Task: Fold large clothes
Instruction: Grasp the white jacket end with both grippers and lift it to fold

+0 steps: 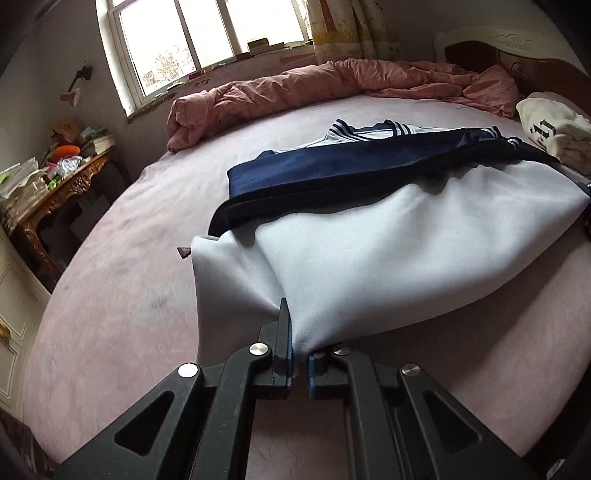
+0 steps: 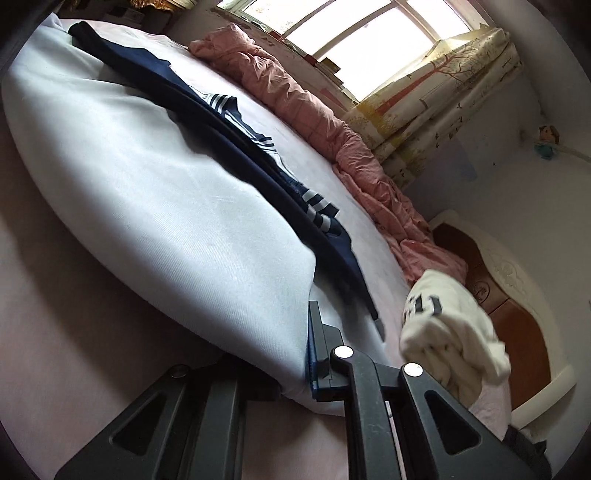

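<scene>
**Both grippers clamped on the white hem of the garment**

We find the left gripper [image 1: 300,363] closed on the near edge of the white and navy garment [image 1: 388,236]. Its blue-padded fingers [image 1: 285,347] stand almost together, and a bunched corner of white cloth is pinched between them and rises up and away from the tips. To the left of those fingers we note a loose white flap hanging down to the pink bed sheet [image 1: 122,295]. Ahead of the fingers the white panel is stretched taut toward the right, with the navy part and its white-striped trim lying folded beyond it. Further ahead we record a rumpled pink quilt [image 1: 332,85] along the far side of the bed, under the window [image 1: 207,33]. Well to the left of the fingers stands a cluttered wooden side table [image 1: 62,184]. Far right of the fingers lies a cream printed garment [image 1: 554,136].

We find the right gripper [image 2: 308,354] likewise closed on white cloth: the fabric drapes over and hides its left finger, while the right finger presses against the cloth from the side. The white panel [image 2: 166,192] spreads ahead and to the left of these fingers. Just right of them sits the cream printed garment [image 2: 454,332], and beyond it the headboard [image 2: 495,295].
</scene>
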The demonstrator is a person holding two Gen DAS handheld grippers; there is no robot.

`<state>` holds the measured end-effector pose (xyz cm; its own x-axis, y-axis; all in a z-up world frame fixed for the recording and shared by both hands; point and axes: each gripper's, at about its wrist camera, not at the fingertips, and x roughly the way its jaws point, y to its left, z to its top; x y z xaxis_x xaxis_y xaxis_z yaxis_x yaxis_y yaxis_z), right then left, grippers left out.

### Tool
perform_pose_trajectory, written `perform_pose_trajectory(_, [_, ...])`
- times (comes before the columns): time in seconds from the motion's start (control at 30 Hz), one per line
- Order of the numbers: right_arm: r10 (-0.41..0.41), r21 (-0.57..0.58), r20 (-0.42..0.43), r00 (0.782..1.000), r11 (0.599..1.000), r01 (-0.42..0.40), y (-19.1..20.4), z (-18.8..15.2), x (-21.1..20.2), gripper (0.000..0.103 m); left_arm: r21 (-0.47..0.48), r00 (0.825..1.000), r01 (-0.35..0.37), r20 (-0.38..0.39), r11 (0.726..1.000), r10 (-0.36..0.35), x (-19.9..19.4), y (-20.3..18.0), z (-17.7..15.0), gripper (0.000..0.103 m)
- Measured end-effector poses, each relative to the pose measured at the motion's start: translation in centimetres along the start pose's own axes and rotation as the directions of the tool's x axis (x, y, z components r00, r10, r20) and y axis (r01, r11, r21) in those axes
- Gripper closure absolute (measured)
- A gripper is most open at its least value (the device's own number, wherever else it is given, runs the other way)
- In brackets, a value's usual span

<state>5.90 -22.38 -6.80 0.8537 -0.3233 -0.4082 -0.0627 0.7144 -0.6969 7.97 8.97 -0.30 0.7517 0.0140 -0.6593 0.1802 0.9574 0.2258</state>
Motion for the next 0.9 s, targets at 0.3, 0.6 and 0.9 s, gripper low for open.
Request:
perform_pose_trajectory(0.3, [0.063,0.183,0.008,0.998,0.981,-0.063,-1.1,-1.8,-2.1,0.078,0.007,0.991,-0.057,0.124,0.998,0.056,-2.3,-2.5,-2.7,0.072])
perform_pose_trajectory(0.6, [0.330,0.652,0.135,0.934,0.681,-0.335,-5.6,-7.3,-5.2,0.041,-0.194,0.964,0.247,0.147,0.949,-0.221,-4.7,-4.4,-4.7,0.049])
perform_pose_trajectory(0.9, [0.419,0.765,0.224,0.880,0.484,-0.425,-4.8,-7.8,-3.8,0.016,-0.519,0.898,0.441,0.264,0.733,-0.353,-1.6,-4.9,-3.4,0.039])
